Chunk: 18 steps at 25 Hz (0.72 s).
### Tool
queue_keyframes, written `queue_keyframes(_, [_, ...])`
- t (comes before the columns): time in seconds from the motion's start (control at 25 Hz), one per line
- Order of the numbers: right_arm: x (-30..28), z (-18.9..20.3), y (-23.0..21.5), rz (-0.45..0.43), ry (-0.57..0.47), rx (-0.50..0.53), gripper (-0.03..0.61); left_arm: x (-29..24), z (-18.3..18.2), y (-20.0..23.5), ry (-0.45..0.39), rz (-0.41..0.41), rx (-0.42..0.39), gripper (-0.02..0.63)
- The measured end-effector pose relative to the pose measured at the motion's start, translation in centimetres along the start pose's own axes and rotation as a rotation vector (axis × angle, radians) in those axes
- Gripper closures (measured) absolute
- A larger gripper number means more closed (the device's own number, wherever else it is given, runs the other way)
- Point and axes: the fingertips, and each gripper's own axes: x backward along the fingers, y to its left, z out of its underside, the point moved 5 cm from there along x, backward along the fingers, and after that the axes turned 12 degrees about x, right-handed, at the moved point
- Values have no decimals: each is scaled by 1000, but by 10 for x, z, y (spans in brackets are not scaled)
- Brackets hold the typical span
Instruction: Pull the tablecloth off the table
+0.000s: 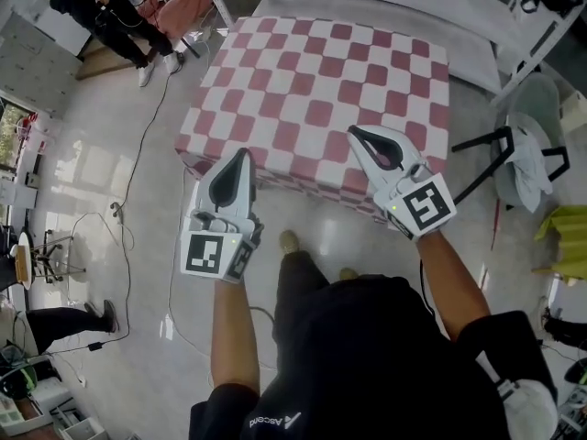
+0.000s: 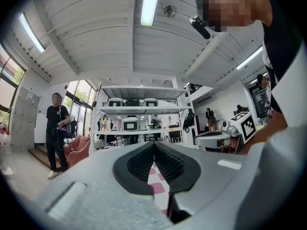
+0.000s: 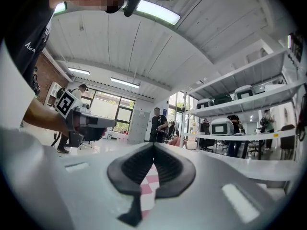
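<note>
Fingers (image 1: 235,181) of left gripper (image 1: 244,153), right gripper (image 1: 352,134) pinching tablecloth (image 1: 321,71); pink-white checks

Can't really see the tablecloth (image 1: 321,81)'s near hem, it vanishes behind the left gripper (image 1: 244,153) and right gripper (image 1: 354,135) tips.

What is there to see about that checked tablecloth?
The tablecloth is thin-looking fabric in pink-red and white checks. It lies spread over a table, its near edge hanging down the side. The left gripper and right gripper have their jaws shut on that near edge, one toward each corner.
</note>
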Motion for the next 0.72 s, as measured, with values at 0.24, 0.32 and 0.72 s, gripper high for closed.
queue_keyframes(0.24, [-70,19,-13,89,53,11,578,-53,14,77,19,90,-4,603])
queue_keyframes(0.32, [-101,25,-17,125,84,9,578,-75,17,107,45,134,5,603])
queue_keyframes(0.72, [-204,58,-36,327,290,-31,578,-174,39,227,187,288,97,601])
